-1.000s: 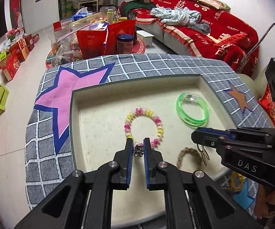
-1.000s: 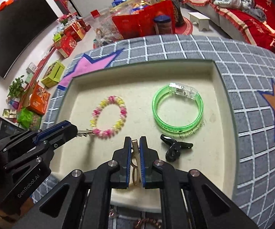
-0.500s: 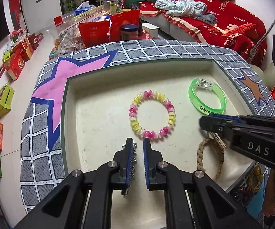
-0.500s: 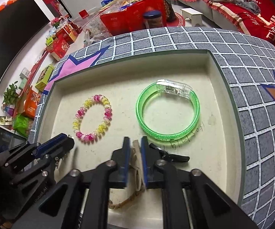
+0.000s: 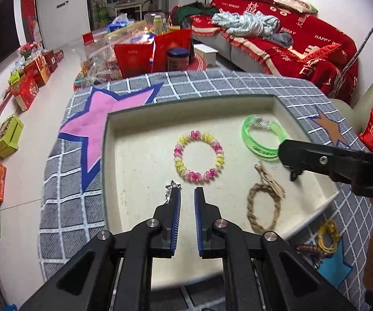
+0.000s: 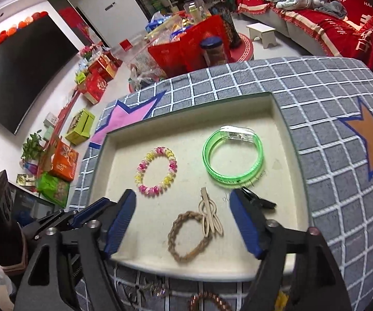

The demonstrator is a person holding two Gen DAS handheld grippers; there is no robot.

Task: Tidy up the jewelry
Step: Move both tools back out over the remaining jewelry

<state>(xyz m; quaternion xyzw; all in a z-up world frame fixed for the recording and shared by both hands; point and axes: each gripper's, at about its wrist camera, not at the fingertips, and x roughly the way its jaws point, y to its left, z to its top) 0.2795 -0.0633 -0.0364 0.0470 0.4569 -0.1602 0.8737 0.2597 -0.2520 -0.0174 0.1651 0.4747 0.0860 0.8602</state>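
The grey checked cloth with star patches (image 6: 329, 98) covers the bench and gives a soft, non-slip bed for the shallow cream tray with a dark green rim (image 6: 186, 129), whose low walls keep the jewelry corralled in one place. Inside it the pieces lie flat and apart from each other, probably so none tangles with its neighbour.

The translucent green plastic bangle with a clear clasp block (image 6: 234, 155) sits toward the tray's far right: rigid, glossy, smooth. To its left lies the pink-and-yellow glossy bead bracelet (image 6: 156, 171), a ring of rounded beads. Nearer the front edge rests the tan braided cord bracelet (image 6: 186, 235), rope-like and matte, with a pale flat loop-shaped tag (image 6: 208, 215) lying over its upper end. A small black clip (image 6: 259, 200) lies just beside the bangle's near edge.

The right gripper (image 6: 183, 223) hovers over the braided bracelet with its blue-padded jaws spread wide and nothing between them. The left gripper (image 5: 186, 202) has its jaws slightly apart and bare; a small silvery star-shaped charm on a chain (image 5: 172, 190) shows against the outer side of its left finger, and whether it hangs from that finger or lies on the tray floor I cannot tell.

Off the tray, at the bench's near edge, a yellow cord bracelet (image 5: 329, 235) and a copper-brown bead bracelet (image 6: 209, 302) wait, by my judgement the next to be sorted.
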